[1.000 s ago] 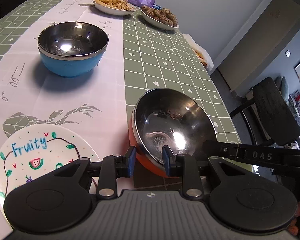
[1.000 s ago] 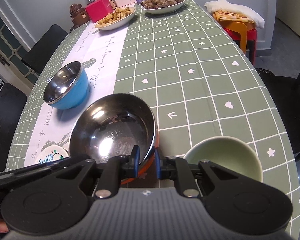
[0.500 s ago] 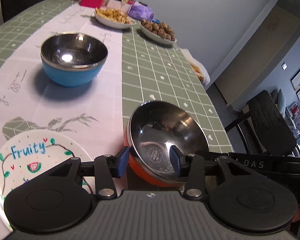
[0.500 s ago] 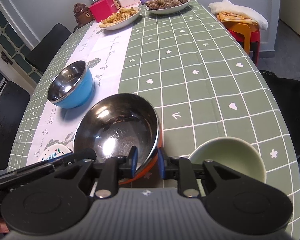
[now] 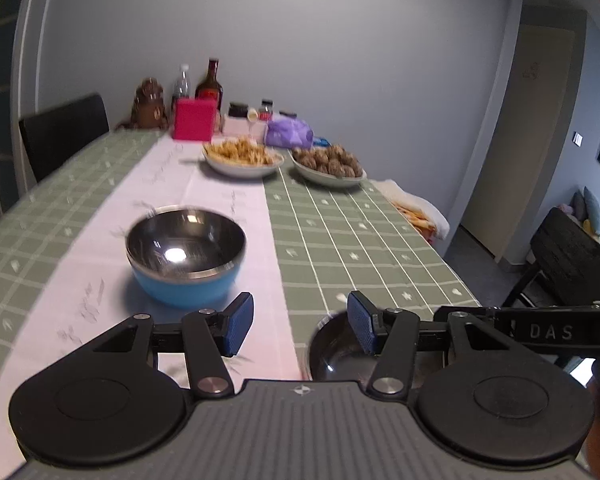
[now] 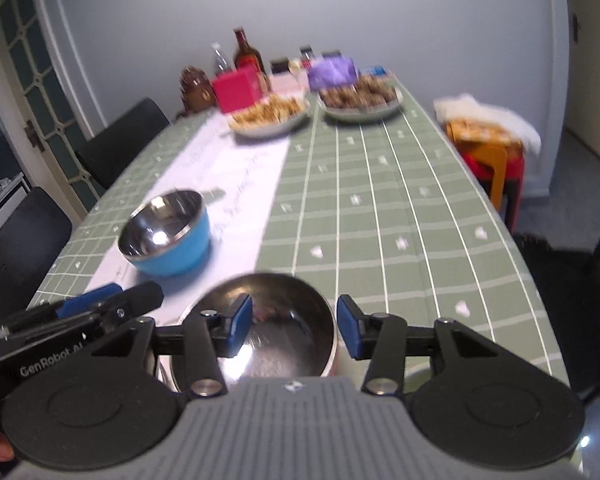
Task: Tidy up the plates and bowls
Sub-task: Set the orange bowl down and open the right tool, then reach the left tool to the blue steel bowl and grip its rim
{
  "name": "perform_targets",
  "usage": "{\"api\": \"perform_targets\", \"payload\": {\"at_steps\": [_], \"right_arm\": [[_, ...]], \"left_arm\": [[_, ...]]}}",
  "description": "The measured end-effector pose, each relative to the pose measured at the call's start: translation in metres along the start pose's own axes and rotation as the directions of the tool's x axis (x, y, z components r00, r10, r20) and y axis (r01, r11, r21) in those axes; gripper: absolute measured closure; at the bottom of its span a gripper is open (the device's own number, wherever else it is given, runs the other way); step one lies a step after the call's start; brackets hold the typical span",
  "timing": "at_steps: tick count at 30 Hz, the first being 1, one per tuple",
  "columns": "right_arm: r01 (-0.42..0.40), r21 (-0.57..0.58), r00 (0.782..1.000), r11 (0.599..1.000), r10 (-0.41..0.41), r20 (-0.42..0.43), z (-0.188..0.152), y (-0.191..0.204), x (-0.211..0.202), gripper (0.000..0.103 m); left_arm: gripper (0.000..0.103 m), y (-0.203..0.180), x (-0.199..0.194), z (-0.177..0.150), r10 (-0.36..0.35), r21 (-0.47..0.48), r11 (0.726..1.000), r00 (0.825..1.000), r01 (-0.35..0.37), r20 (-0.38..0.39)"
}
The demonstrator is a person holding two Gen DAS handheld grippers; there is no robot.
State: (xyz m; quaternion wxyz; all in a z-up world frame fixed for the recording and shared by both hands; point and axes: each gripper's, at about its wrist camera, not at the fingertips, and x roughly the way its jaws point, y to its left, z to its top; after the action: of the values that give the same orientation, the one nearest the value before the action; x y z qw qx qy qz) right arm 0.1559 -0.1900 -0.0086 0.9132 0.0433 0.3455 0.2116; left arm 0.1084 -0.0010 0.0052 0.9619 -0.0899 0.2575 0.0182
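Bench cloth [image 6: 380, 216]: sage green, white grid lines, small white hearts and arrows. Runner [image 5: 204, 216]: pale pink-white with faint script. Far bowl [image 5: 185, 255]: bright blue outside, mirrored steel inside. Near bowl [image 6: 276, 336]: steel interior, orange-red edge barely visible. Left claw [image 5: 300, 328] and right claw [image 6: 295, 330]: black arms, blue textured pads, ribbed grey body. Box [image 5: 194, 119]: magenta. Bag [image 5: 290, 133]: purple.
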Motion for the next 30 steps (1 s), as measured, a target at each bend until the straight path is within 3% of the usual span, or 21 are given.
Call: {"api": "perform_targets", "payload": {"at_steps": [8,11,13,14,20,23,30], "right_arm": [[-0.053,-0.012,0.998,0.999,0.054,0.021,0.013,0.020,0.004,0.052],[-0.065,-0.015,0.998,0.998,0.065,0.004,0.020,0.031,0.011,0.052],[-0.071,-0.017,0.997,0.997,0.071,-0.008,0.024,0.038,0.017,0.051],[-0.073,-0.012,0.997,0.997,0.073,-0.018,0.025,0.040,0.020,0.051],[-0.088,0.075,0.993,0.993,0.094,-0.078,0.038,0.051,0.051,0.045],[-0.071,0.105,0.991,0.992,0.082,-0.101,0.046,0.056,0.068,0.045],[-0.040,0.099,0.993,0.994,0.050,-0.110,0.060,0.071,0.105,0.046]], "left_arm": [[0.040,0.027,0.005,0.028,0.058,-0.010,0.998,0.998,-0.058,0.006],[0.033,0.043,0.009,0.032,0.067,-0.024,0.997,0.998,-0.067,0.009],[0.026,0.058,0.012,0.034,0.048,-0.089,0.995,0.999,-0.048,-0.009],[0.020,0.066,0.016,0.036,0.037,-0.127,0.991,0.999,-0.041,-0.031],[0.020,0.109,0.032,0.032,0.052,-0.288,0.955,0.996,-0.073,-0.077],[0.020,0.129,0.042,0.031,0.027,-0.368,0.928,0.993,-0.067,-0.113],[0.021,0.161,0.058,0.030,0.010,-0.457,0.886,0.991,-0.072,-0.137]]}}
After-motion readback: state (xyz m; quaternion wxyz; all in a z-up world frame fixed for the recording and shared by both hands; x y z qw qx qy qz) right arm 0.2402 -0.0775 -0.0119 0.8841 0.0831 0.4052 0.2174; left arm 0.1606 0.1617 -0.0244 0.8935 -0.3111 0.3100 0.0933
